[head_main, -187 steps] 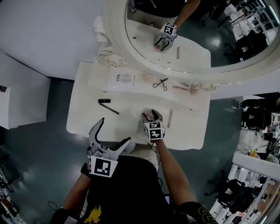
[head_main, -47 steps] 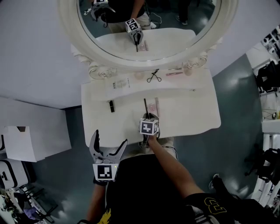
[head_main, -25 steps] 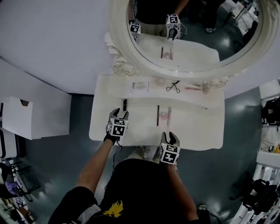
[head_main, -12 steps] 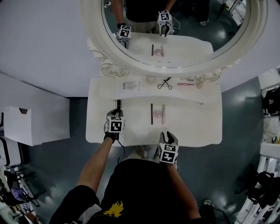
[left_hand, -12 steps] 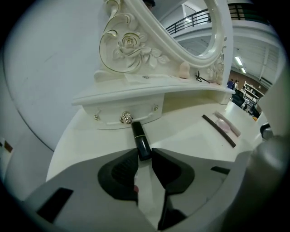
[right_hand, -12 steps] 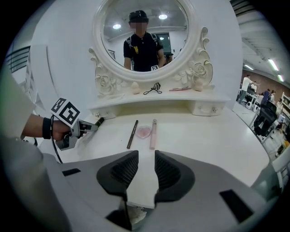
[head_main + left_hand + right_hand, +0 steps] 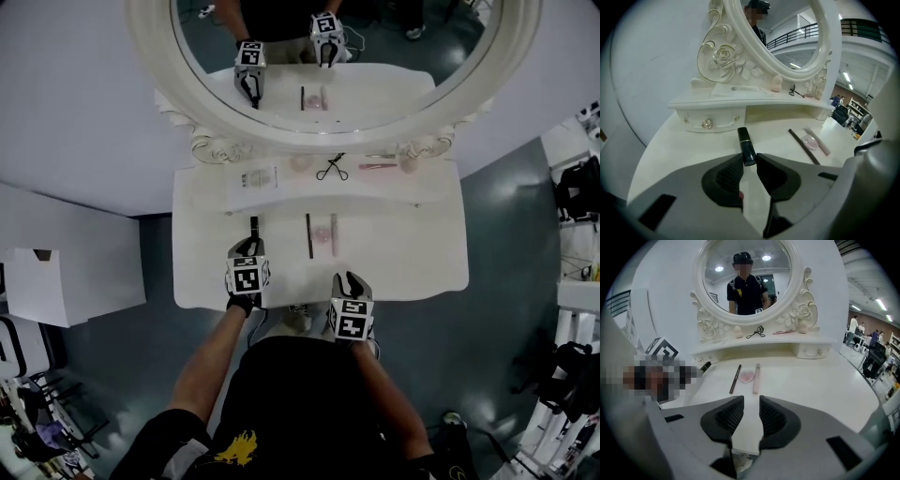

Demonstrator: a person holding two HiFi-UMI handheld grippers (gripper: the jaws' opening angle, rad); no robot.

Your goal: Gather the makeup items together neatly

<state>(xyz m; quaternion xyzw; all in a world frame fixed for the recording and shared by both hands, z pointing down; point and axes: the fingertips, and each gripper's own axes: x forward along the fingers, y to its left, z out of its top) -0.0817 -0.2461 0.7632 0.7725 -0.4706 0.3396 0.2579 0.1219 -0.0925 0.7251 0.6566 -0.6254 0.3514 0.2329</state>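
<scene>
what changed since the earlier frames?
Left gripper reached in; its jaws have just been closing onto the end of the black lipstick. Right gripper drew back to the front of the table, empty. Pencil moved right, beside the pink compact. Eyelash curler on the shelf stayed.

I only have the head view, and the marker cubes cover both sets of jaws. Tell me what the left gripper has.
Observer: The left gripper has just been closing its jaws, and they pinch the near end of the black lipstick.
Operator: Report the right one too.
Observer: The right gripper holds nothing. Its jaws stand slightly apart over bare table.
</scene>
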